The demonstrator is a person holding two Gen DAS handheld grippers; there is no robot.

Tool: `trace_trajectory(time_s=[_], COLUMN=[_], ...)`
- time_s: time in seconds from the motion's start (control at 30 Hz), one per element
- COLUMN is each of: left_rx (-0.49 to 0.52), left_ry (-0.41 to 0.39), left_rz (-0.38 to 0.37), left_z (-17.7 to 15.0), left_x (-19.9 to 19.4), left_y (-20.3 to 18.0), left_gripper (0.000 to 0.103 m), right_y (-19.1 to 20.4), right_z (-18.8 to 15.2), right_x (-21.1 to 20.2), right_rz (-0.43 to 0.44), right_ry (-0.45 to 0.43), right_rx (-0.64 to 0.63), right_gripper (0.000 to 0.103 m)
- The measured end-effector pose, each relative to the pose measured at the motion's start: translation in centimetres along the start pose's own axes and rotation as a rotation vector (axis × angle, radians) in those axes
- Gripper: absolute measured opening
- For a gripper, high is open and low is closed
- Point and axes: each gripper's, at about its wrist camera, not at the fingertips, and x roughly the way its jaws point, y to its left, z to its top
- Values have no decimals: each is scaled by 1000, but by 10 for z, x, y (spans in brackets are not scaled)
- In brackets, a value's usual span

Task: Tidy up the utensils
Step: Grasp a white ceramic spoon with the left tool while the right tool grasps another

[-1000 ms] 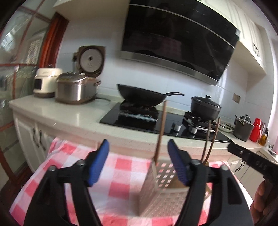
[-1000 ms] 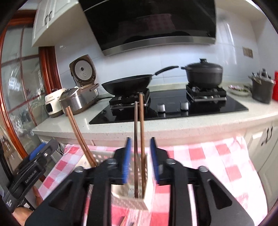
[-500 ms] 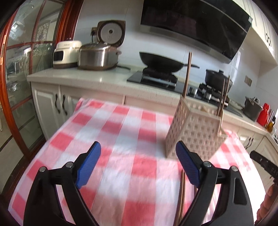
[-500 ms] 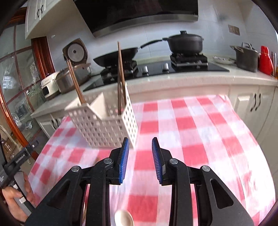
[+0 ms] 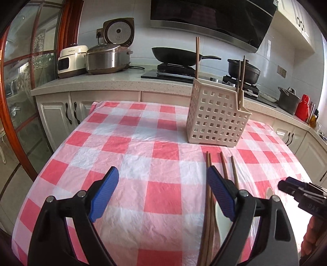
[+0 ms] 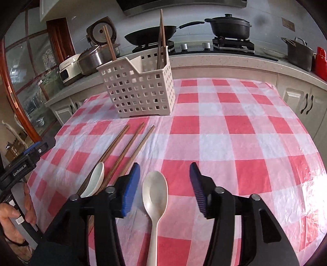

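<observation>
Both tongs low over the table's near edge, apart, holding nothing: left tongs (image 5: 162, 193), right tongs (image 6: 165, 189) straddling one cream spoon (image 6: 155, 196). Second spoon (image 6: 94, 180) left of it. Four loose chopsticks (image 6: 130, 143); basket (image 6: 139, 88) mid-table holds three.

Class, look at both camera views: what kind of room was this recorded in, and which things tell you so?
Most likely a home kitchen. A black wok and a lidded pot sit on a gas hob under an extractor hood, a rice cooker stands on the counter, and a table with a checked cloth holds a utensil basket.
</observation>
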Motion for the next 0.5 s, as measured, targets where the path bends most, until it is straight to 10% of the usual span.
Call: trace_trajectory(time_s=[0.5], left_rx=[178], left_ry=[83], left_rz=[-95], left_z=[-27], left_x=[8], left_y=[-52], left_gripper=[85], right_y=[13], right_z=[-11], right_x=[32], right_rz=[-74], right_ry=[91], right_rx=[-82], right_gripper=[38])
